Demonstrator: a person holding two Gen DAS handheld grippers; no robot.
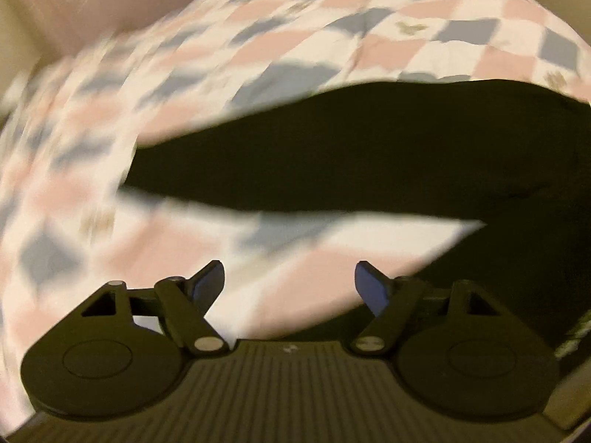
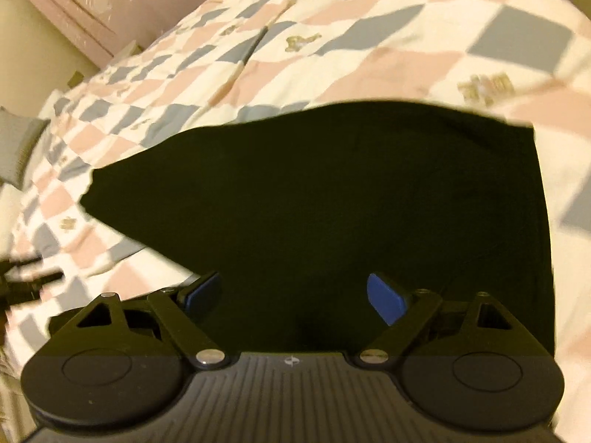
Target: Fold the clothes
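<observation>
Your left gripper [image 1: 290, 282] and right gripper [image 2: 293, 295]: fingers spread wide, holding nothing, above black garment [image 2: 332, 192] on checkered bedspread [image 2: 369, 48].

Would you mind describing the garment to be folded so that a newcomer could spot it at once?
Start with the bedspread, a wide cover checked in pink, grey-blue and white that fills both views. Lying flat on it is the black garment, one plain dark shape that narrows to a point at one end. It is the only solid, unpatterned thing on the bed, and both the left gripper and right gripper are open and empty.
</observation>
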